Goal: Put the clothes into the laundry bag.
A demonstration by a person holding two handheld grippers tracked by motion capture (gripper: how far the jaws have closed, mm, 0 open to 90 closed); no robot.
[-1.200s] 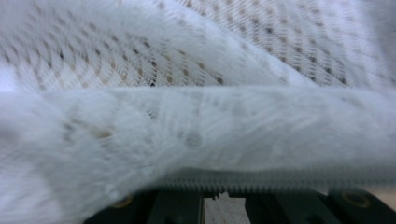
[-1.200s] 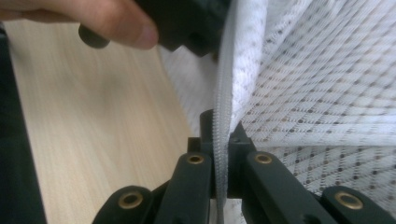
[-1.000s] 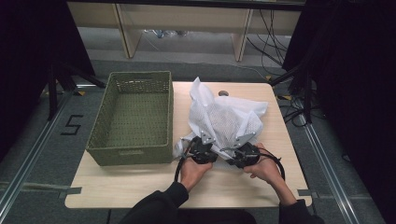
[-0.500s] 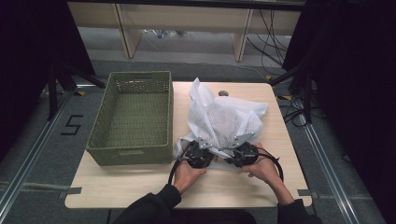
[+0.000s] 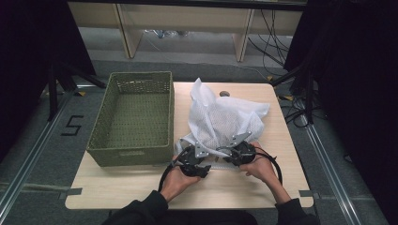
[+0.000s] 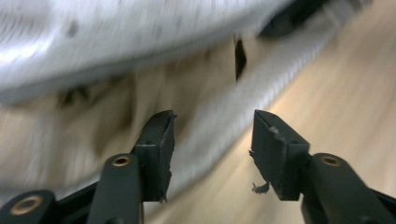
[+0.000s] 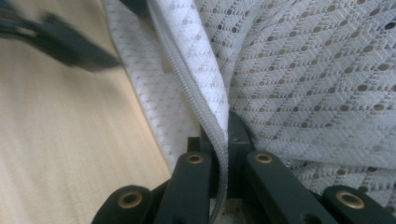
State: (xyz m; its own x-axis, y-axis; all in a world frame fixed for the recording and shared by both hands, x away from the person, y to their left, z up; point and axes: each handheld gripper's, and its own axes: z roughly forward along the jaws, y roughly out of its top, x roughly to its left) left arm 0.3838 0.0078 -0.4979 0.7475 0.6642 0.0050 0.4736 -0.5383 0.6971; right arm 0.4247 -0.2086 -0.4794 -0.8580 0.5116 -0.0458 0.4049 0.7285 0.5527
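At the table's near edge, right of the green basket [image 5: 133, 117], the right gripper [image 7: 223, 154] stays clamped on the white mesh bag's [image 5: 225, 122] zipper hem while the left gripper [image 6: 212, 140], drawn slightly nearer, gapes empty, apparently readying a fresh grip.
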